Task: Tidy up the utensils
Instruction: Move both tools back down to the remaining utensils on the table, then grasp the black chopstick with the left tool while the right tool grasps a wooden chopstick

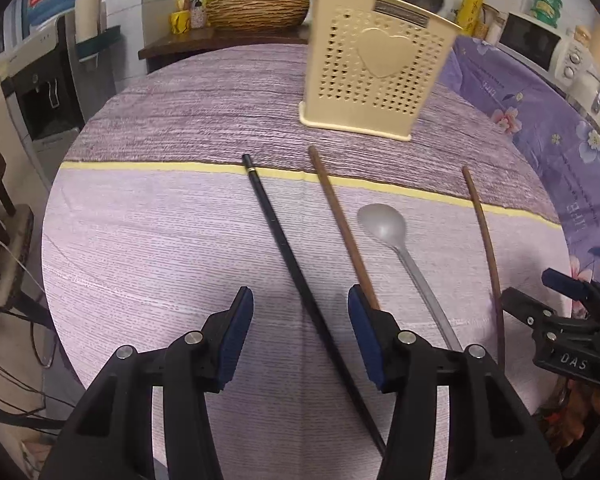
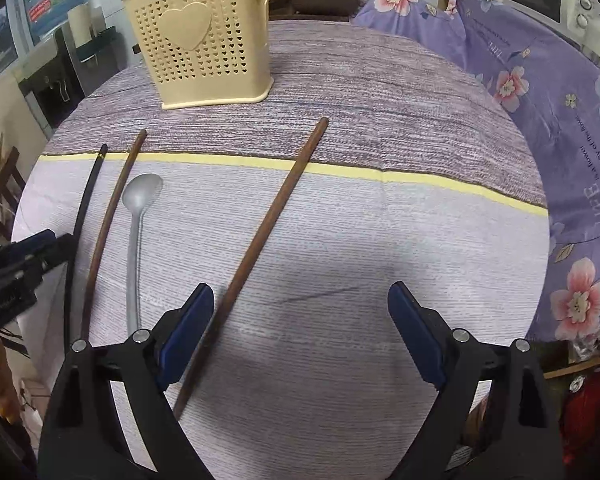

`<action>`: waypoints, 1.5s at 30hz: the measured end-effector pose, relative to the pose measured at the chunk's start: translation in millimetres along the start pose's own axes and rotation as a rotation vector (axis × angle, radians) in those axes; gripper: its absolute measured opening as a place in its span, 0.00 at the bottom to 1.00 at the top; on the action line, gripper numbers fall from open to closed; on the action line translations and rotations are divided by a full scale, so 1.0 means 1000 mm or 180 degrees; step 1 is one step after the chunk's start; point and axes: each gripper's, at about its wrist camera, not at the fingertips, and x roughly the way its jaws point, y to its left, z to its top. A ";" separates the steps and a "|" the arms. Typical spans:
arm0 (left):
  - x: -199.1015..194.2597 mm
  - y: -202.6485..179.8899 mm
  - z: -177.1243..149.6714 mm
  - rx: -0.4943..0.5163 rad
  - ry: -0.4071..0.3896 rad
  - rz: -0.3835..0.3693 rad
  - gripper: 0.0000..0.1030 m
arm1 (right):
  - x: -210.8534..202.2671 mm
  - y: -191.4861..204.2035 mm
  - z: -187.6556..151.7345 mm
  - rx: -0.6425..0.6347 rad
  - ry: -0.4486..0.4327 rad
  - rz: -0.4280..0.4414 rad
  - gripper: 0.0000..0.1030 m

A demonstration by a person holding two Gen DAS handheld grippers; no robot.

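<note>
Your left gripper point(image 1: 300, 336): jaws half apart, straddling black chopstick point(image 1: 284, 248), not pinching. Your right gripper point(image 2: 300, 336): jaws wide, empty, brown chopstick point(image 2: 260, 240) between them beside left pad. Spoon point(image 1: 384, 220) and thin brown stick point(image 1: 485, 240) on cloth; cream holder point(image 1: 380, 68) beyond. Risk: thin sticks roll or pivot under an off-centre pinch; neighbours get nudged.

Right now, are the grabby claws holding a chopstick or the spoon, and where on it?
Nothing is held. The left gripper and right gripper are both open above the table; chopsticks run between their pads untouched, and the spoon lies free.
</note>
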 end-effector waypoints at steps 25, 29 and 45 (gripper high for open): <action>-0.010 0.027 -0.026 0.0040 0.0060 0.0451 0.49 | -0.011 0.002 -0.020 -0.0328 0.0228 -0.0419 0.92; -0.008 0.033 -0.021 0.0001 0.0069 0.0468 0.49 | -0.009 0.002 -0.019 -0.0320 0.0215 -0.0327 0.92; 0.049 0.024 0.058 0.0269 0.0186 0.0297 0.40 | 0.030 -0.022 0.061 0.0486 -0.0124 0.0133 0.60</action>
